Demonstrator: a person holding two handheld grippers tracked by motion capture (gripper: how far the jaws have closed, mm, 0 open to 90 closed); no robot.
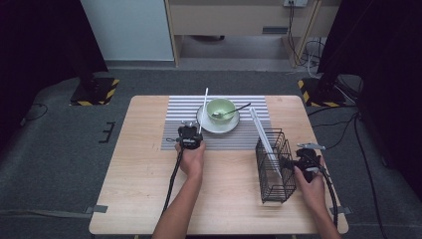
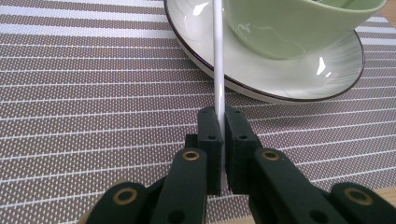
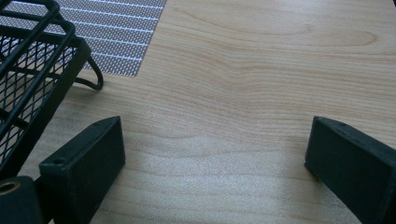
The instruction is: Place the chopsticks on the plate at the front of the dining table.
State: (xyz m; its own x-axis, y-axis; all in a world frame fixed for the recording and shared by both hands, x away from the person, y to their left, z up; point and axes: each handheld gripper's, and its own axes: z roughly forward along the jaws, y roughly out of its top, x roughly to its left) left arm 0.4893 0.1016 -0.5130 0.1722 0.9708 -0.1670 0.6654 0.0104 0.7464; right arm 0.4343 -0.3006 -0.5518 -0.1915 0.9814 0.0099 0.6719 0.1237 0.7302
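My left gripper (image 1: 192,130) (image 2: 223,119) is shut on a thin white stick (image 1: 204,107) (image 2: 218,65). The stick runs forward over the striped placemat (image 1: 179,124) (image 2: 93,93), past the left rim of a white plate (image 1: 204,122) (image 2: 299,81) that carries a green bowl (image 1: 221,107) (image 2: 289,28). A dark spoon (image 1: 236,109) rests in the bowl. My right gripper (image 1: 302,155) (image 3: 215,140) is open low over bare wood, just right of a black wire basket (image 1: 276,167) (image 3: 28,70). A second white stick (image 1: 263,137) leans in that basket.
The wooden table (image 1: 144,174) (image 3: 243,70) has bare room at the left and along the front. A corner of the placemat (image 3: 112,32) lies ahead of the right gripper. Stands and cables stand on the floor behind the table.
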